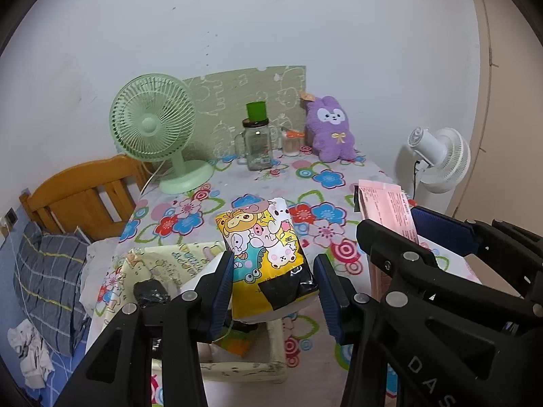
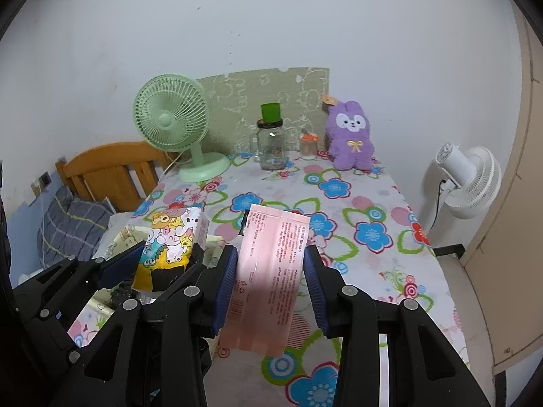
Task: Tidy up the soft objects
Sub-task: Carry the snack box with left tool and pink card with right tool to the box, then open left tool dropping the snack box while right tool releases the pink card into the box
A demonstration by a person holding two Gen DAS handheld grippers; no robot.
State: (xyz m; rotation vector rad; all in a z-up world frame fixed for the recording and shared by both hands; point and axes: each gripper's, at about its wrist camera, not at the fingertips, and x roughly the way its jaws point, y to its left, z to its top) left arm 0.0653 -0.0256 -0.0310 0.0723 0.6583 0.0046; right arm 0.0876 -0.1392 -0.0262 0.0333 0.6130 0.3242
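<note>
My left gripper (image 1: 275, 288) is shut on a yellow cartoon-print soft pack (image 1: 268, 254) and holds it upright above a cream storage basket (image 1: 271, 371) at the table's near left corner. The same pack shows in the right wrist view (image 2: 169, 247). My right gripper (image 2: 269, 288) is shut on a pink soft pack (image 2: 271, 278) and holds it above the flowered tablecloth (image 2: 373, 230), just right of the left gripper. The pink pack also shows in the left wrist view (image 1: 387, 207). A purple plush bunny (image 1: 331, 129) sits at the table's far edge.
A green desk fan (image 1: 152, 125), a glass jar with a green cup on top (image 1: 258, 142) and a small glass (image 1: 292, 142) stand at the back. A white fan (image 1: 437, 159) stands right of the table. A wooden bed headboard (image 1: 85, 190) and pillow (image 1: 47, 285) lie left.
</note>
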